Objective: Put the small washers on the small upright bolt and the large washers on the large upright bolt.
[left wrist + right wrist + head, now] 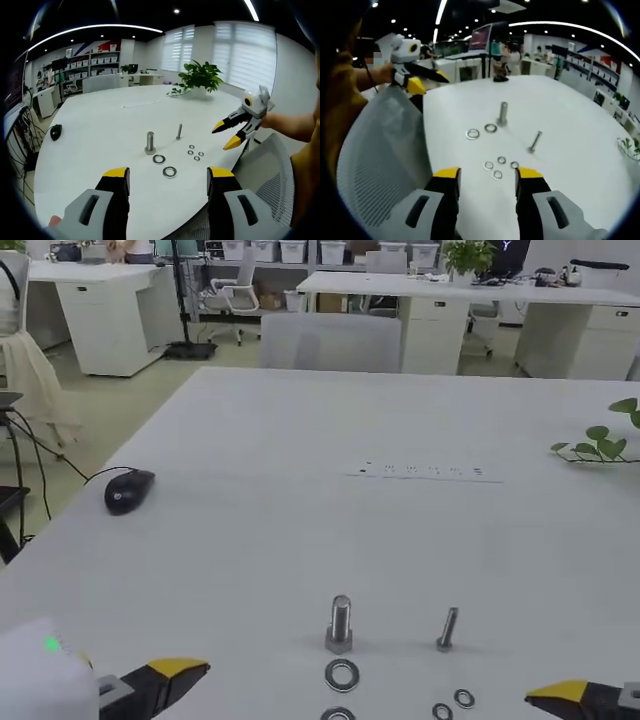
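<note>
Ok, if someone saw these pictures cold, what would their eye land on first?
Two bolts standing upright near the front of the white table: the large bolt on the left, the small bolt to its right, with large washers and small washers lying loose before them. Then the yellow-tipped left gripper and right gripper, both open and empty; a mouse sits far left.
</note>
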`<state>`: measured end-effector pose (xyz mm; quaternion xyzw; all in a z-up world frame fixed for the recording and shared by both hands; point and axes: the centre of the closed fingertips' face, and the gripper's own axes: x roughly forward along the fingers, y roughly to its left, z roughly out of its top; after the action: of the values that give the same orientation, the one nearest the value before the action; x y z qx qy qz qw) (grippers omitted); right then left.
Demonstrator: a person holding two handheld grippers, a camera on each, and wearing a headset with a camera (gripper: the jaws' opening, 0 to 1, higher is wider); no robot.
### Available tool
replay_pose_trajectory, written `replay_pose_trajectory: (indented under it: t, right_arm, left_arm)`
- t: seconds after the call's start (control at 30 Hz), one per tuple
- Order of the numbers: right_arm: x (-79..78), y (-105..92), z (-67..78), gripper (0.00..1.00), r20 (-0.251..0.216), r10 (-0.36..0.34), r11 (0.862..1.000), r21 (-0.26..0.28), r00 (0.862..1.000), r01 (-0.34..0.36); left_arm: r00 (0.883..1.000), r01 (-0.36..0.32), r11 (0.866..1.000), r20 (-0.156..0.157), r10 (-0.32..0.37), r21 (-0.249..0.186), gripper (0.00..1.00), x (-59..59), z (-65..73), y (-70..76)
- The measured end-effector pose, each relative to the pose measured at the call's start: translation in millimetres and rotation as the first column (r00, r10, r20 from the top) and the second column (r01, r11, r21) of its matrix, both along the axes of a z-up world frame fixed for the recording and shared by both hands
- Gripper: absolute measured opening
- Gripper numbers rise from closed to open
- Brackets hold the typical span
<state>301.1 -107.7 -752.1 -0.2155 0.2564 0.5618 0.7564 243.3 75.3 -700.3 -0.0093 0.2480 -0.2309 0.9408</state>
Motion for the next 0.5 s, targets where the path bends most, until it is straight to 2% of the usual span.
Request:
replay_pose_trajectory:
  t: [0.23, 0.5]
  right_arm:
    - [5.0, 5.6, -1.7, 0.45, -0.008, 0.018, 1.000, -0.011, 1.000, -0.018]
    - [7.7, 7.6, -15.6, 0.45, -0.037, 0.085, 0.992, -0.090, 0.996, -0.088]
  left_arm:
    - [1.000, -0.008, 1.000, -0.003, 0.008, -0.005, 0.62, 0.0, -1.5, 1.6]
    - [1.000, -0.017, 1.000, -0.008, 0.017, -0.005, 0.62, 2.2, -2.8, 5.1]
